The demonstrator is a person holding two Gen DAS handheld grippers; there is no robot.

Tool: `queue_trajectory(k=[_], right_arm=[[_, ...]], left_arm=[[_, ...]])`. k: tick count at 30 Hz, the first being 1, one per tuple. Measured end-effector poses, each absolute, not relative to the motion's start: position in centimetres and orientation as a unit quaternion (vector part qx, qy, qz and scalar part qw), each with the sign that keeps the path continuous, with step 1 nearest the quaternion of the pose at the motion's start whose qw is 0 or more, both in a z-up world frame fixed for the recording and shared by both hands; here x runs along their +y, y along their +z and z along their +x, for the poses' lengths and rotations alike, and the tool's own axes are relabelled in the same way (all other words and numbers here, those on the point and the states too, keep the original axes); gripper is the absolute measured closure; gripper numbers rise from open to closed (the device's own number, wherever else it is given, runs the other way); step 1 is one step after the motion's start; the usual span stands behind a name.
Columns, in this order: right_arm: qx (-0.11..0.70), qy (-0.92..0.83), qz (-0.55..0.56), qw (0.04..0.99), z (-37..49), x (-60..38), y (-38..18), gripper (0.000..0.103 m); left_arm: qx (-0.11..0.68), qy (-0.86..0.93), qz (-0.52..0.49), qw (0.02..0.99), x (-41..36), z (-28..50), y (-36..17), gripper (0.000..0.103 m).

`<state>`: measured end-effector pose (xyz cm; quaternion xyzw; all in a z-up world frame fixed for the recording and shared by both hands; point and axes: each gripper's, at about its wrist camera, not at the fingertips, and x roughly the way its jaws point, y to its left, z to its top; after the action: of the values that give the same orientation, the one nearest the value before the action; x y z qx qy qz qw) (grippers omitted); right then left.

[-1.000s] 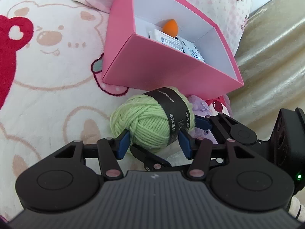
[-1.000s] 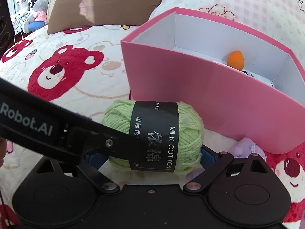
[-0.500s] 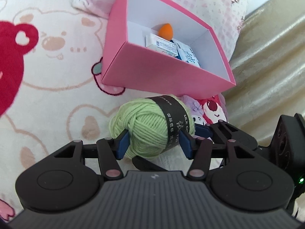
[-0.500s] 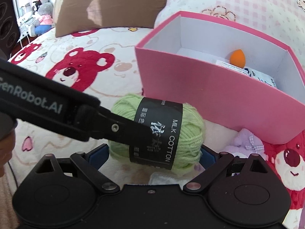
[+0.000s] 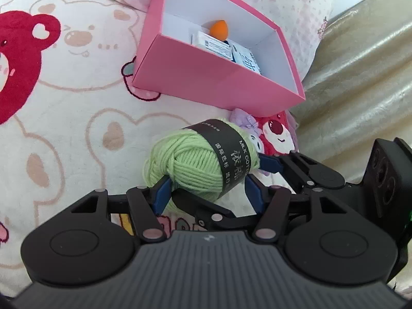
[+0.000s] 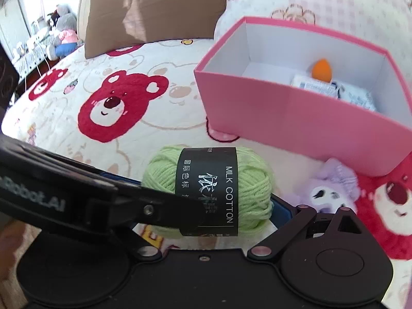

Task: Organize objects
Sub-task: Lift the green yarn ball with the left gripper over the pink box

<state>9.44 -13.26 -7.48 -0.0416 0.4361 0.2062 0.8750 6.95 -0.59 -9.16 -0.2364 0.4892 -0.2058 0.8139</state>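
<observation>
A light green yarn ball (image 5: 190,164) with a black paper band hangs just above the bear-print bedspread (image 5: 64,103), in front of the pink box (image 5: 206,77). My right gripper (image 5: 226,180) is shut on the ball's two ends; its blue right pad (image 6: 280,206) presses the right end. My left gripper (image 5: 207,195) straddles the ball crosswise. Its jaws are opening: the left pad (image 5: 161,195) still touches the wool and the right pad stands just off the band. One left finger (image 6: 154,206) crosses the ball in the right wrist view.
The open pink box (image 6: 309,118) holds an orange egg-shaped sponge (image 5: 219,27) and white packets (image 5: 211,43). A purple plush (image 6: 327,190) and a red bear plush (image 5: 278,134) lie beside the box. A brown pillow (image 6: 154,13) sits at the back, gold fabric (image 5: 360,77) on the right.
Both grippers have risen with the yarn ball, which now hangs off the bedspread. The box looks smaller and lower in view. The left pads stand slightly wider.
</observation>
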Motion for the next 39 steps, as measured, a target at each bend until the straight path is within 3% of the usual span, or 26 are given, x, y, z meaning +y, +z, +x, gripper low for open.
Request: queue_trajectory(k=[30,39], right_arm=[[0.387,0.234,-0.095,0.887,6.3,-13.9,1.4,0.004],[0.358,0.215,-0.098,0.903,6.9,-14.1,2.2,0.006]], left_arm=[[0.451,-0.248,-0.191,0.836,-0.8,5.7,0.6,0.044],[0.446,-0.261,-0.191,0.834,-1.2,6.5,1.0,0.044]])
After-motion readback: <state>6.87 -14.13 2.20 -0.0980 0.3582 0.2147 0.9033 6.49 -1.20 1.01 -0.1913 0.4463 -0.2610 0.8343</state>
